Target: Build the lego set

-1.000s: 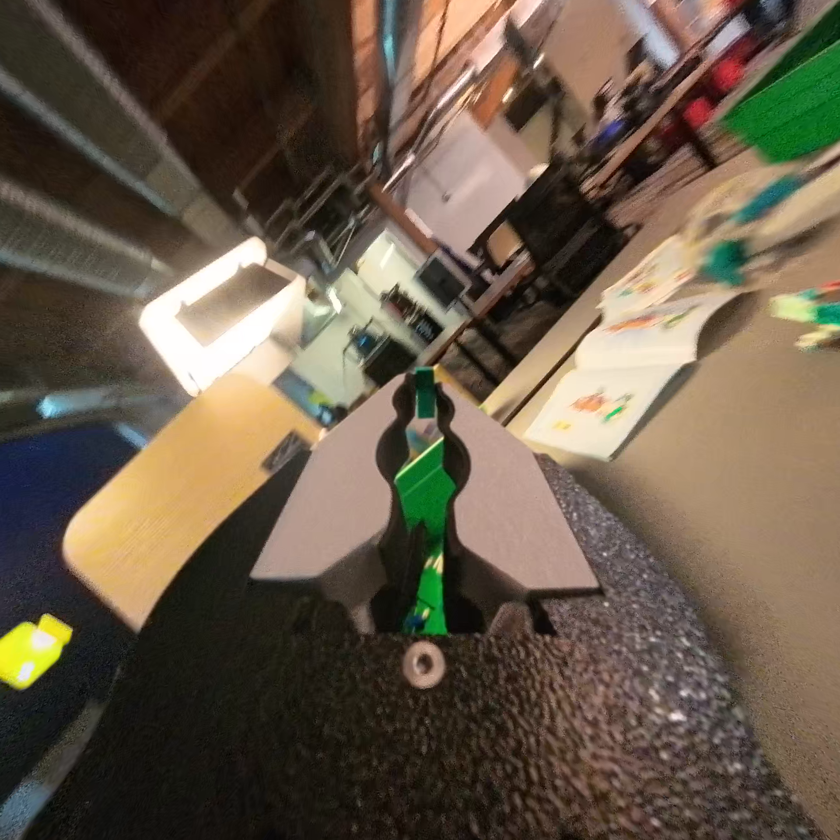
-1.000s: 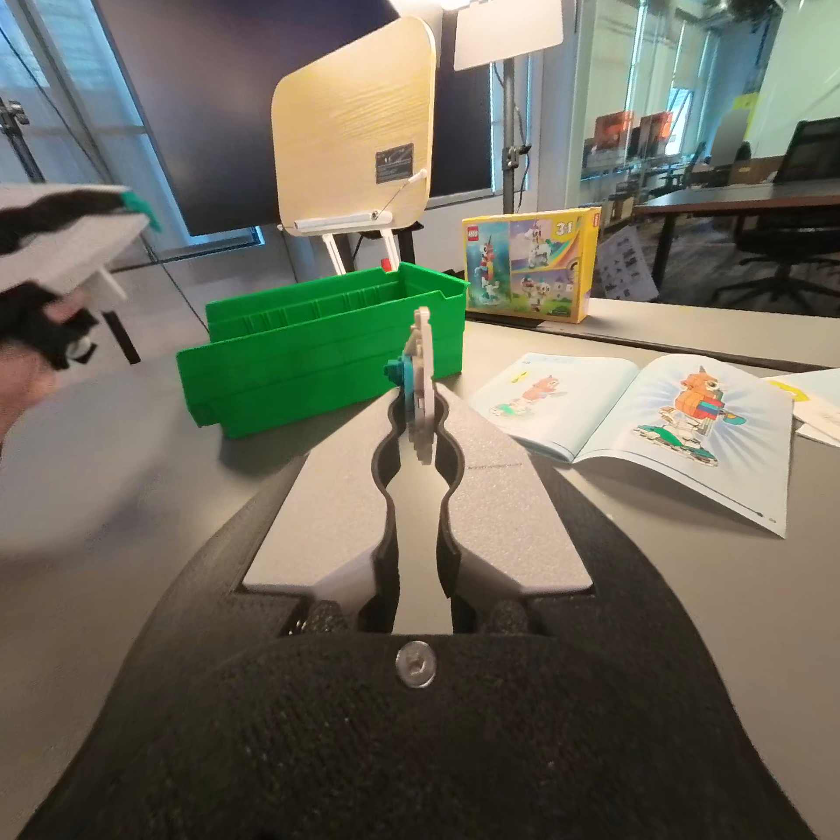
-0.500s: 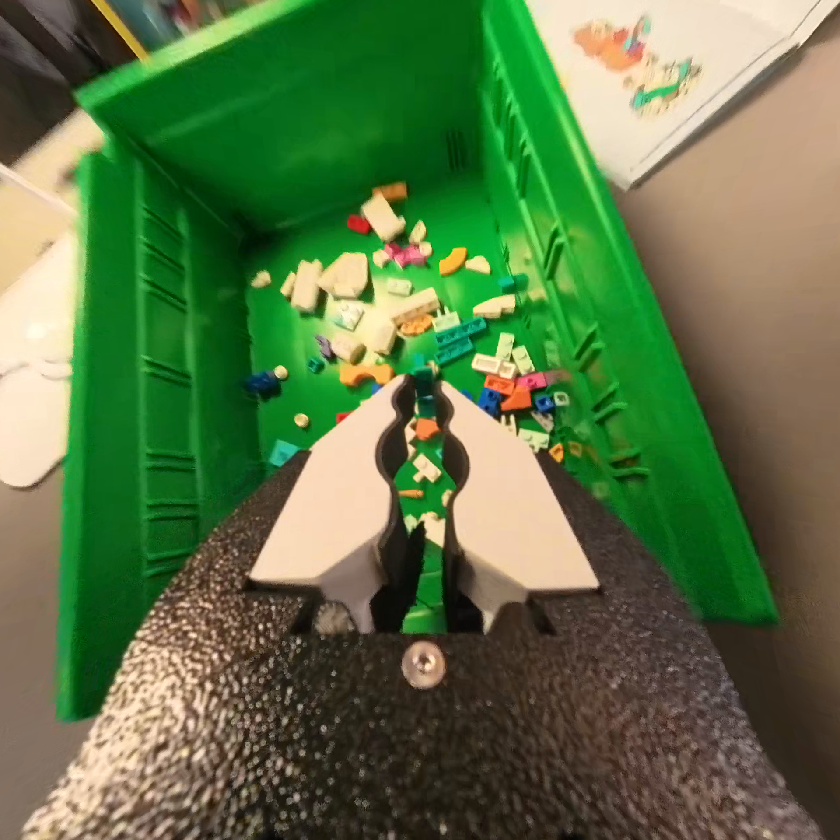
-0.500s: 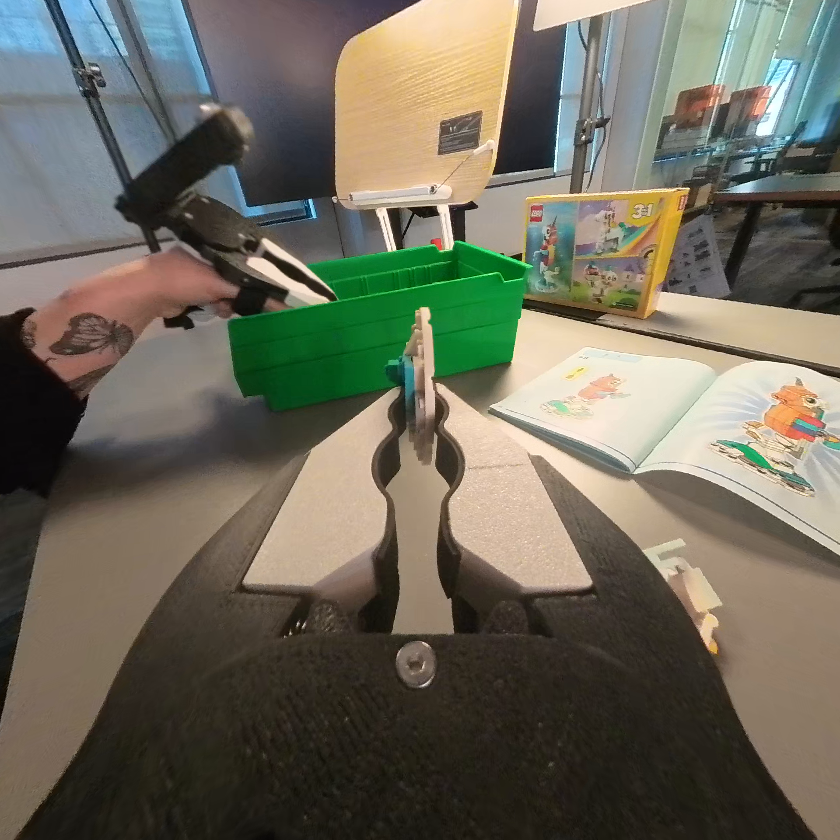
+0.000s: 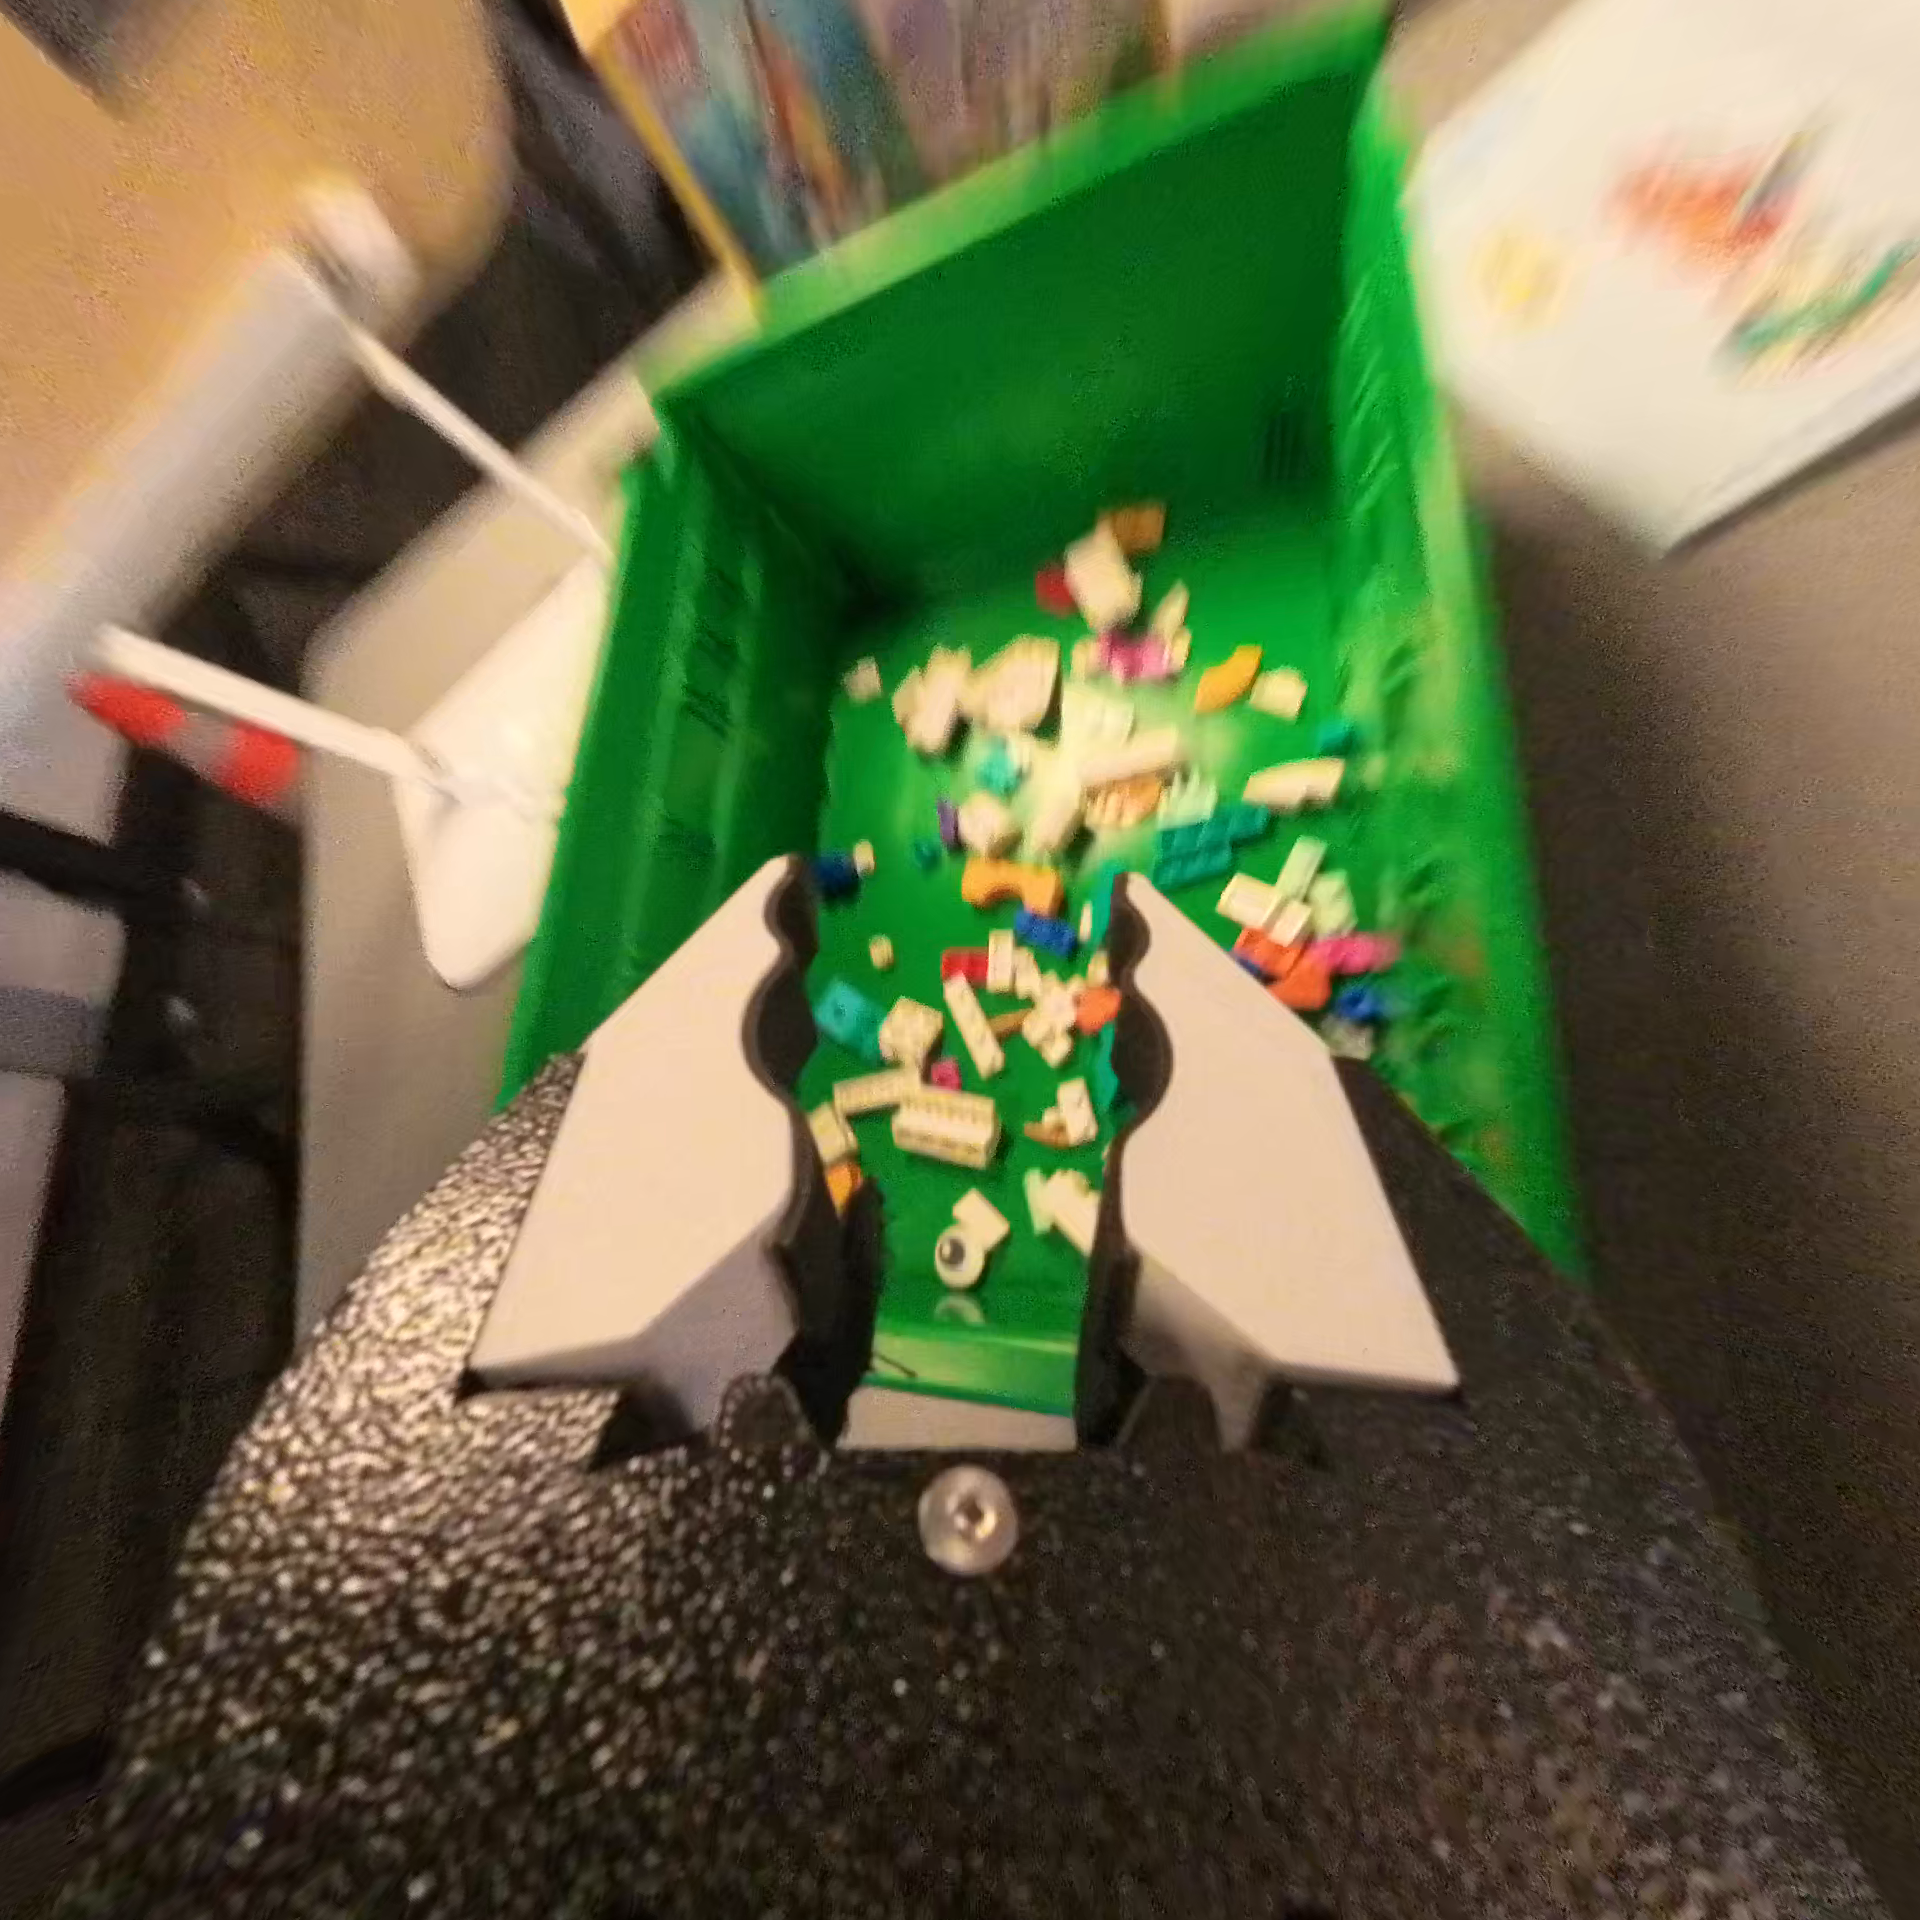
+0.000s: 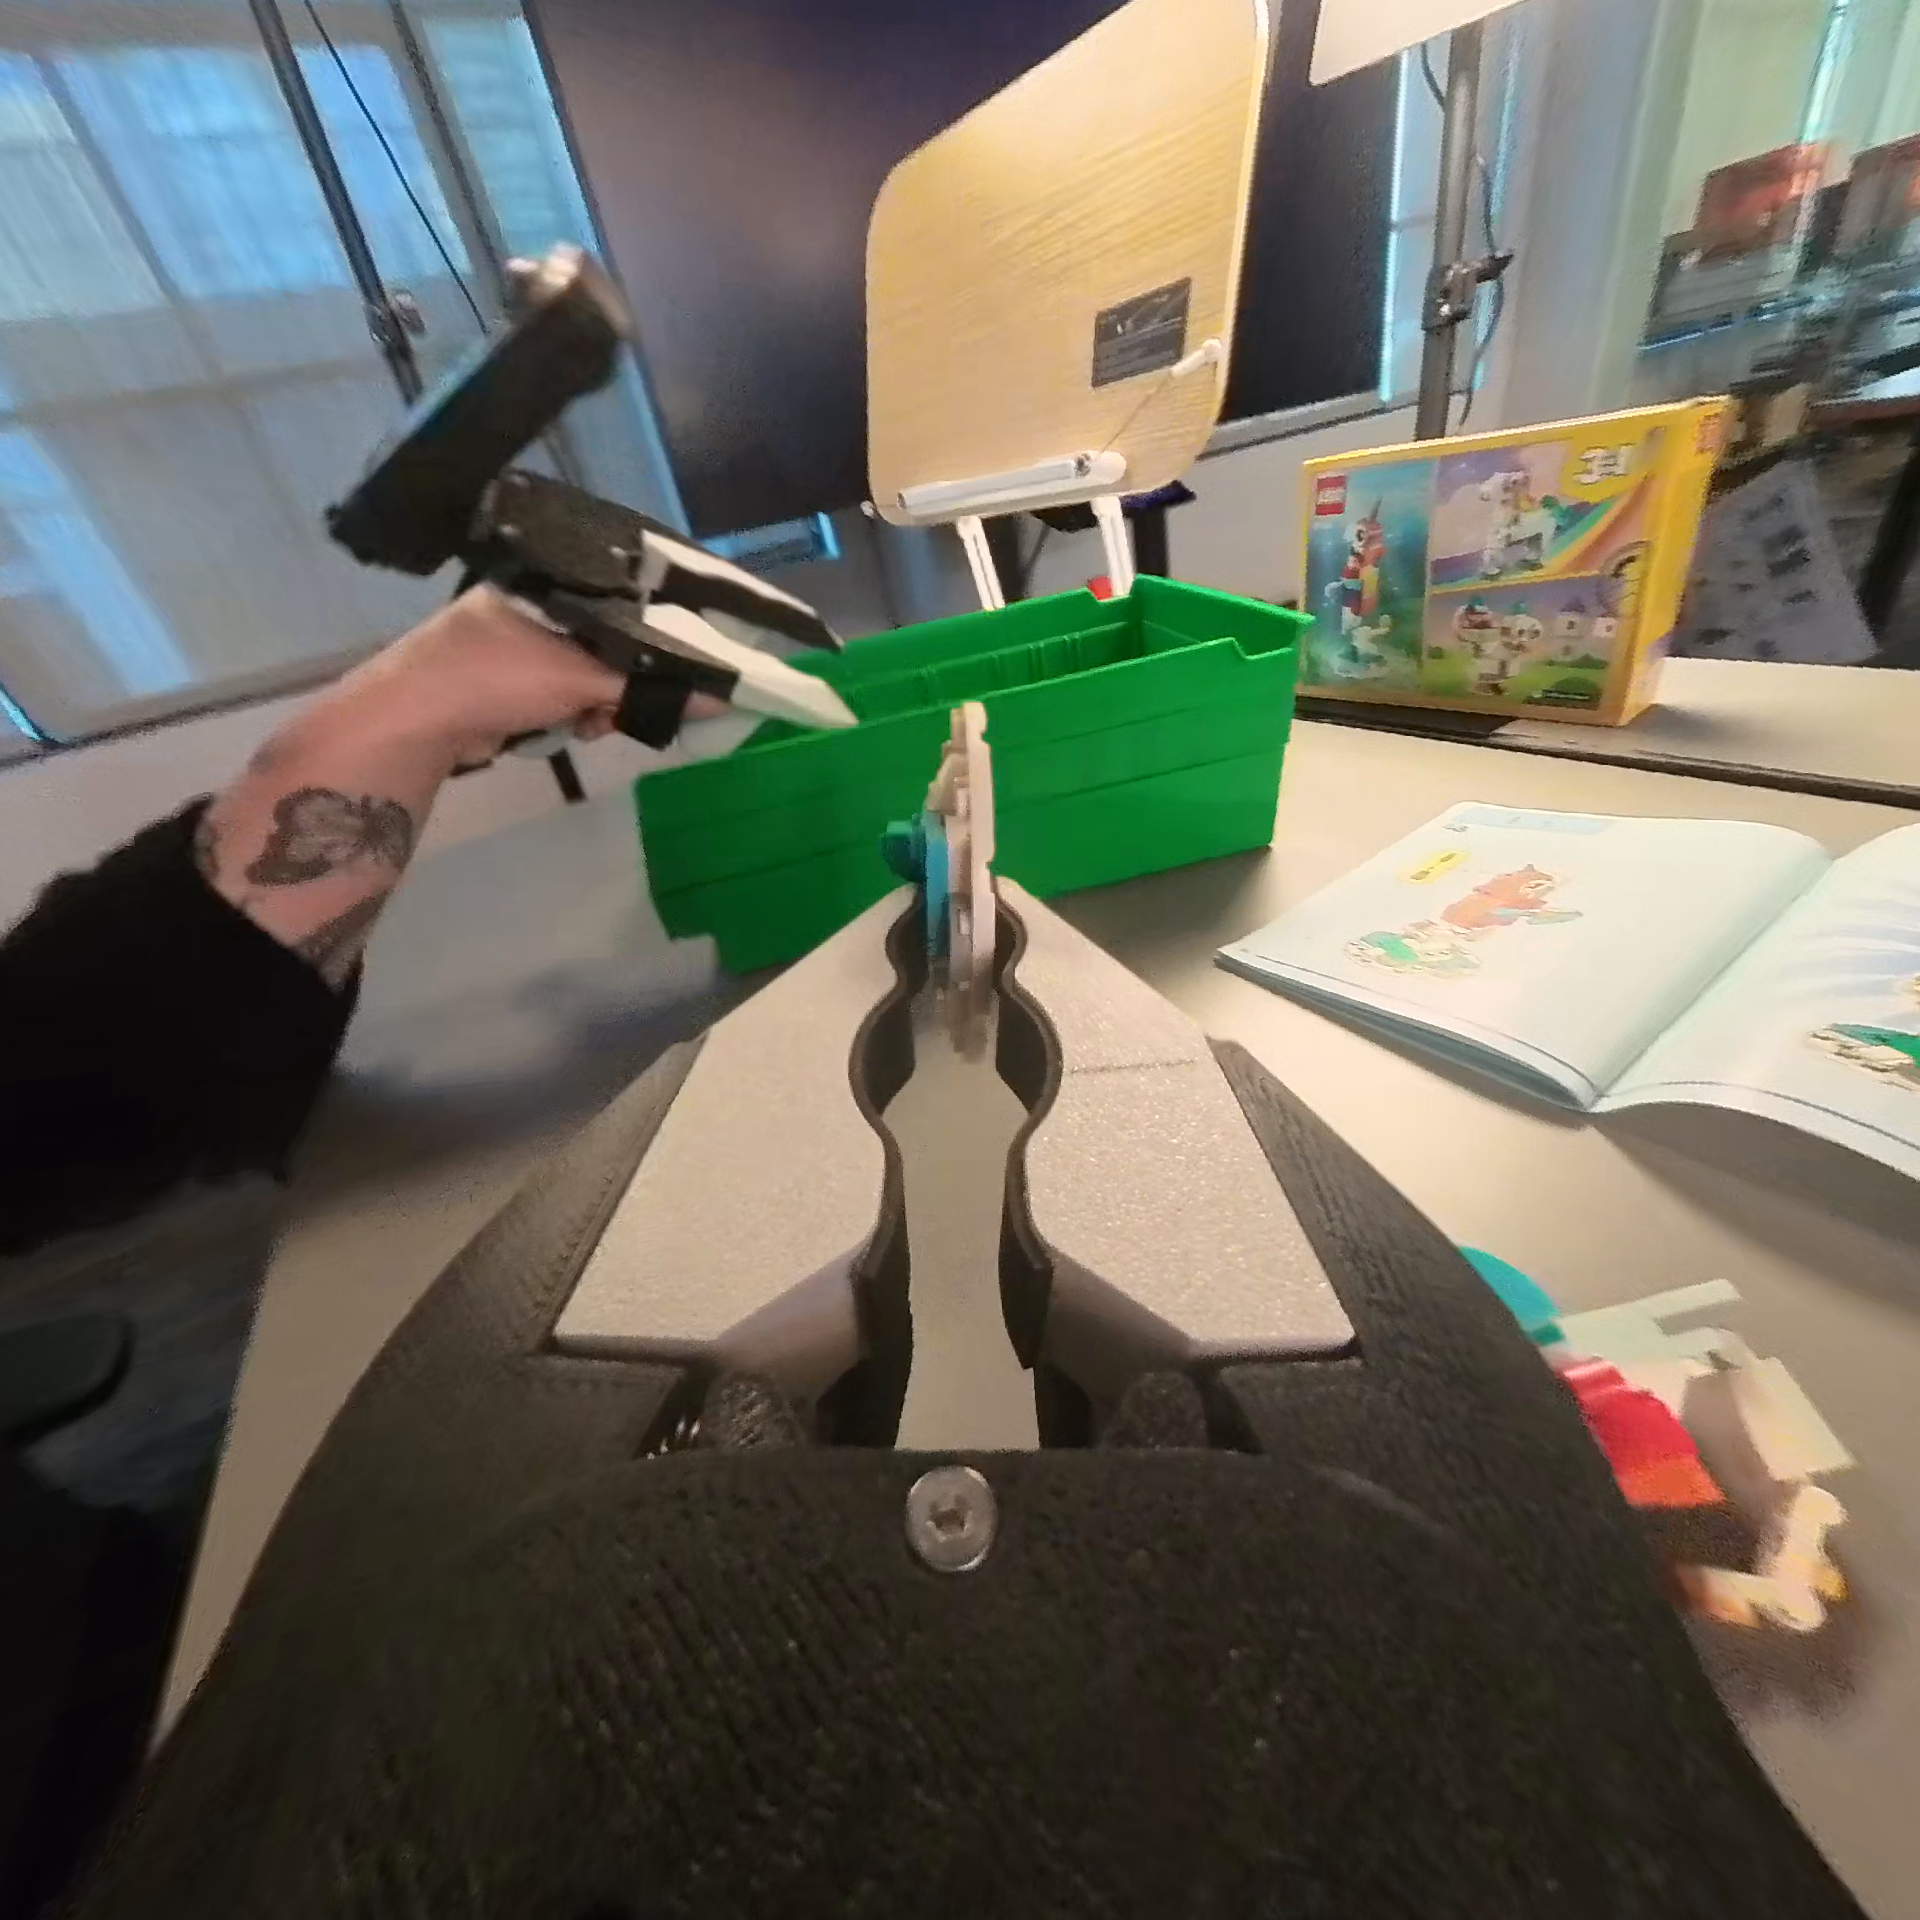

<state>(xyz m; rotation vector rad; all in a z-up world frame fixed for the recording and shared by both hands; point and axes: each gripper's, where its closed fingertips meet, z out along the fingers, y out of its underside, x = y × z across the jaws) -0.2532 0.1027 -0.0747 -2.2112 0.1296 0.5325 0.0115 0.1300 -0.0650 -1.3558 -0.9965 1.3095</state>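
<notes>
My left gripper hangs over the green bin, tilted down into it. Its fingers stand wide apart with nothing pressed between the pads. A blurred teal streak shows at the inner face of the right finger. Several loose bricks of many colours lie on the bin floor below. My right gripper is shut on a small white and blue brick assembly, held upright above the table in front of the bin. The right wrist view shows the left gripper open at the bin's near left corner.
An open instruction booklet lies to the right of the bin. A yellow toy box stands behind it. A wooden board on a white stand is behind the bin. A small brick model lies at my right. A person's arm comes in from the left. The tips of one gripper are about 25 centimeters away from the tips of the other.
The left gripper swung down over the bin, then opened; the teal piece it pinched is no longer between its pads. The right gripper keeps its hold and has shifted a little.
</notes>
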